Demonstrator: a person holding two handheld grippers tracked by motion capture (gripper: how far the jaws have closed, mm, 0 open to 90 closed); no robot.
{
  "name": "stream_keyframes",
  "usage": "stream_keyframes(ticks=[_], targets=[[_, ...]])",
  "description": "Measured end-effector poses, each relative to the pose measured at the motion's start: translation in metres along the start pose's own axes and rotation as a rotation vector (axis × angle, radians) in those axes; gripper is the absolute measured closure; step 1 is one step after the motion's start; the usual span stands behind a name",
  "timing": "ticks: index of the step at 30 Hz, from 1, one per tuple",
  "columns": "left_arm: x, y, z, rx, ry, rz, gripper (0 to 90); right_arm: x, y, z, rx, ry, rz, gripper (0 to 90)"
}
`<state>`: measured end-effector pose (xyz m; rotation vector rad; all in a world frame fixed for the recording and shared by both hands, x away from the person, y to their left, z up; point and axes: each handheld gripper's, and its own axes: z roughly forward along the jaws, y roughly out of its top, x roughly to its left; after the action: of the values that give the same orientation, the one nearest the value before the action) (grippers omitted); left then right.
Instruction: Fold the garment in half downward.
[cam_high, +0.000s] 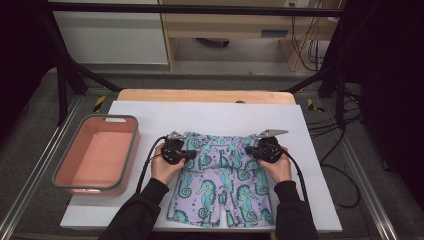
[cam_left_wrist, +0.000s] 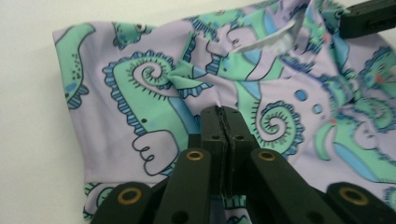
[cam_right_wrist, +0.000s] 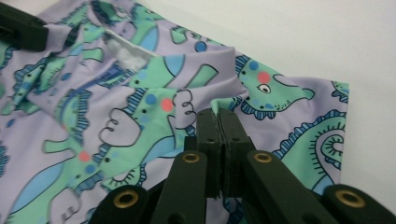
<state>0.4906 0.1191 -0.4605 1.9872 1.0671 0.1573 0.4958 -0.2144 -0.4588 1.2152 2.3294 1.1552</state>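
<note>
On the shorts (cam_high: 220, 175), left tool (cam_left_wrist: 223, 112) and right tool (cam_right_wrist: 218, 114) pinched onto fabric.

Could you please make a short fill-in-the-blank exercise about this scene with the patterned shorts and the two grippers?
1. The shorts are printed with green ____ on lilac fabric.
2. The left gripper and the right gripper each have their jaws ____ on a pinch of the fabric.
3. The pink bin stands to the ____ of the shorts in the high view.
4. The shorts lie on a ____ sheet over the table.

Missing words: seahorses; shut; left; white
</note>
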Motion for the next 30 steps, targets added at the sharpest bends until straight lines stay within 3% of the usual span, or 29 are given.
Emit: stream_keyframes(ticks=[5, 16, 23, 30], targets=[[-0.006, 0.0, -0.013, -0.05, -0.035, 0.01, 88.2, 0.007, 0.004, -0.018, -0.037, 0.008, -0.021, 89.4], [-0.031, -0.011, -0.044, -0.125, -0.084, 0.085, 88.2, 0.033, -0.003, -0.059, -0.093, 0.033, -0.073, 89.6], [-0.044, -0.022, -0.06, -0.124, -0.104, 0.114, 88.2, 0.047, -0.018, -0.078, -0.114, 0.056, -0.082, 89.6], [-0.053, -0.049, -0.062, -0.08, -0.119, 0.138, 87.9, 0.054, -0.047, -0.079, -0.082, 0.077, -0.06, 89.5]])
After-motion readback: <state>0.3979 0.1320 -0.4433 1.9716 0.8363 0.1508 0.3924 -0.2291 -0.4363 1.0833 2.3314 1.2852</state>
